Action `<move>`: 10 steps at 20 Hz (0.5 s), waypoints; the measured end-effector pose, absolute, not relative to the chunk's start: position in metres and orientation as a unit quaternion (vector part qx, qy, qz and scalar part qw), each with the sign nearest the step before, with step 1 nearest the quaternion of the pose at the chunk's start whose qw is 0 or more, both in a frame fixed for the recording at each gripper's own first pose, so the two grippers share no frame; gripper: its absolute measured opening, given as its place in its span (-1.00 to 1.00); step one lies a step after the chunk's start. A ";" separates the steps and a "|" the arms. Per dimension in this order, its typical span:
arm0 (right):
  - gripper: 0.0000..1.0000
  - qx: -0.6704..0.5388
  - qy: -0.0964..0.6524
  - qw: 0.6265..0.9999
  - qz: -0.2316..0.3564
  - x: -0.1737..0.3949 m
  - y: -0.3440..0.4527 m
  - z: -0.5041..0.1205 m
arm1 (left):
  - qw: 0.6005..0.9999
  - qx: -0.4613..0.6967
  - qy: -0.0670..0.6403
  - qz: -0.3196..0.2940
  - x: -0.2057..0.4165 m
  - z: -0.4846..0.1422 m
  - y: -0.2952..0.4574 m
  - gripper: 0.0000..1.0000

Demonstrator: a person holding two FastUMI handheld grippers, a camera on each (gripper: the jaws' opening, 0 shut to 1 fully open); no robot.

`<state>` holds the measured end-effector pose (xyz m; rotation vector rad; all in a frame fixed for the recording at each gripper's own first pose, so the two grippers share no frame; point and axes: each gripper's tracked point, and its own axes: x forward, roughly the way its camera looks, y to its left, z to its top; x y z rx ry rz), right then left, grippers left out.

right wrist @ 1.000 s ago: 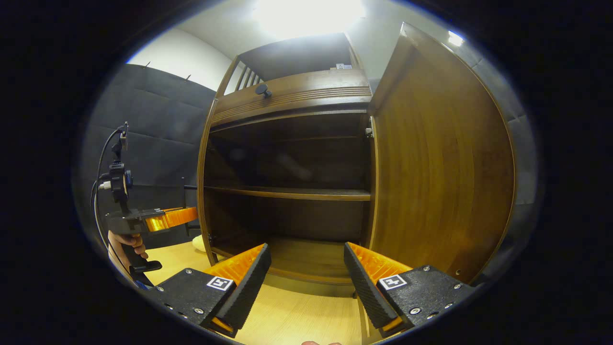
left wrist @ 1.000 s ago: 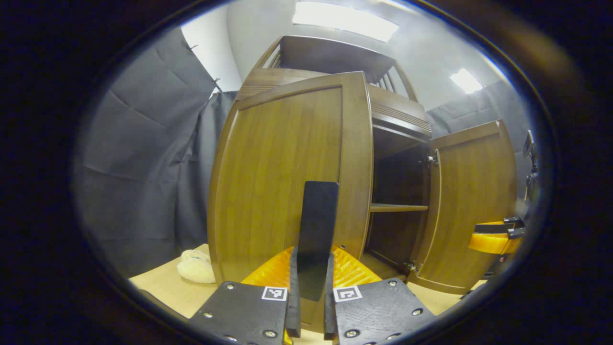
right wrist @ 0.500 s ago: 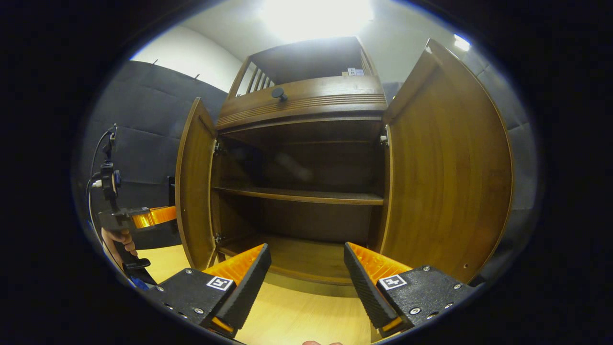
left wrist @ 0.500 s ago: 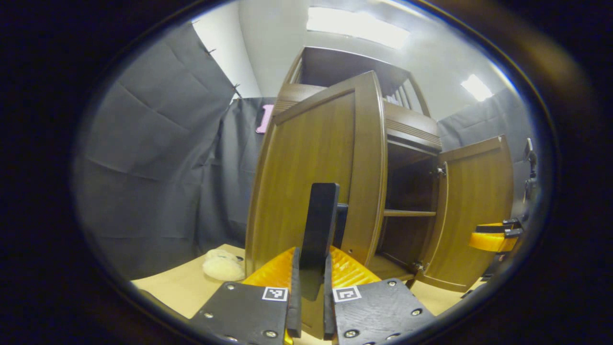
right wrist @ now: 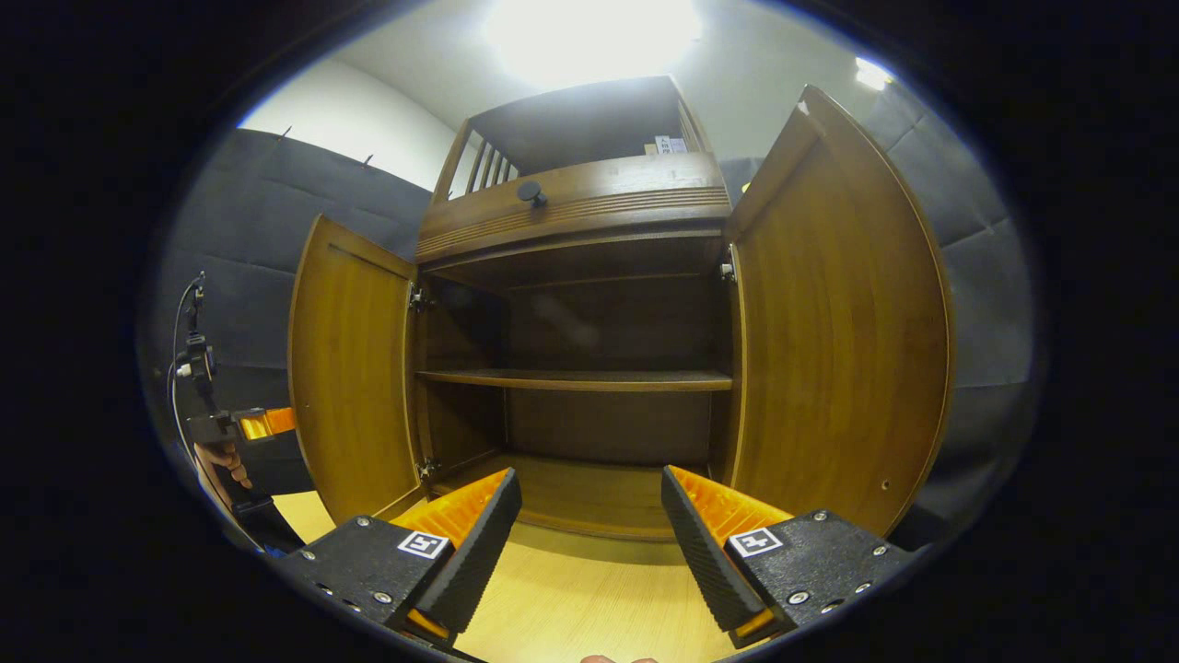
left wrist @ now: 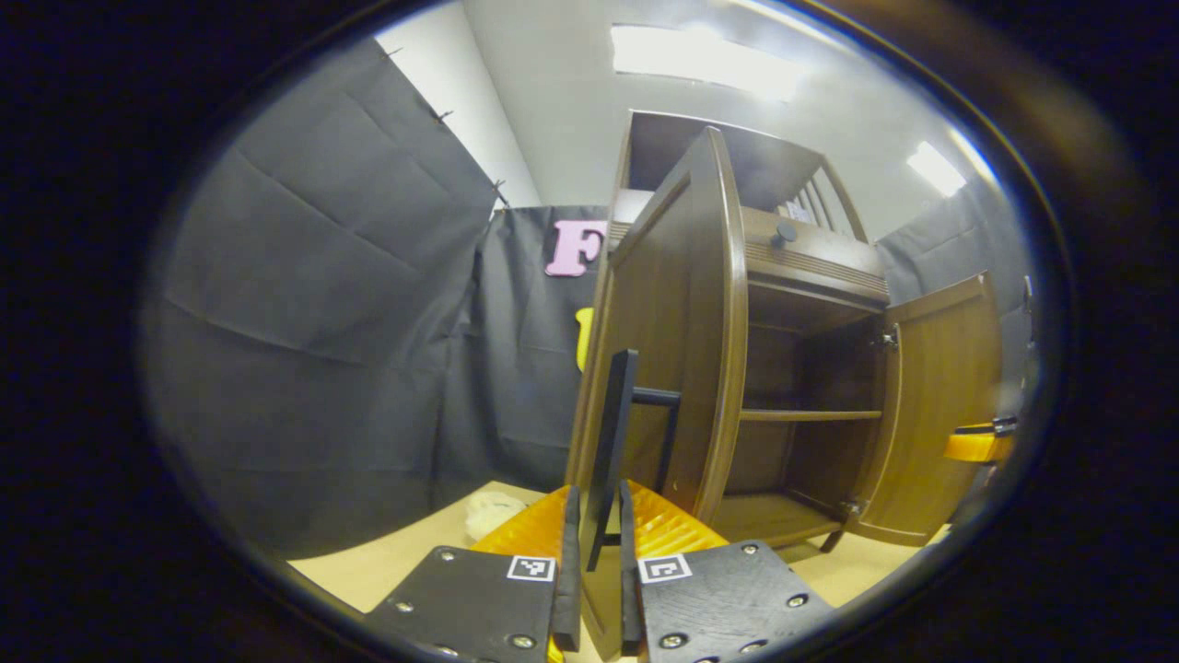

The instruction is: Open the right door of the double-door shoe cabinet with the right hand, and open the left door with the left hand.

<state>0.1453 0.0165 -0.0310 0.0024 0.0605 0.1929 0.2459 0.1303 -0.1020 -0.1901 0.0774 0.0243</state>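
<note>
The left hand-held gripper stays clenched on the dark handle of the left door, which has swung from half shut a second ago to nearly edge-on, wide open. The right hand-held gripper hangs released over the worktop, clear of the open right door. Both doors of the shoe cabinet look open, so the task seems nearly done. A small label sits up top, too small to read.

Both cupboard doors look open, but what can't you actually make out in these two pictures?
- Left gripper view: the pale lump on the table, partly behind the left gripper; too small to name.
- Left gripper view: the left door is seen nearly edge-on, so most of its face is hidden.
- Right gripper view: small labels on the cabinet top, too small.
- Right gripper view: the hand holding the far gripper, cut off by the edge.
</note>
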 end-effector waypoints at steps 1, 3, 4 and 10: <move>0.89 0.001 0.031 0.995 0.094 0.145 0.016 -0.032 | 0.994 -0.100 0.032 0.008 0.242 -0.100 0.134 -0.65; 0.89 -0.003 0.034 0.996 0.087 0.144 0.016 -0.033 | 0.993 -0.114 0.027 0.009 0.240 -0.103 0.144 -0.65; 0.89 -0.005 0.034 0.996 0.083 0.144 0.016 -0.033 | 0.992 -0.120 0.025 0.009 0.240 -0.109 0.142 -0.65; 0.90 -0.013 0.034 0.997 0.070 0.146 0.020 -0.034 | 0.994 -0.104 0.027 -0.011 0.242 -0.109 0.131 -0.64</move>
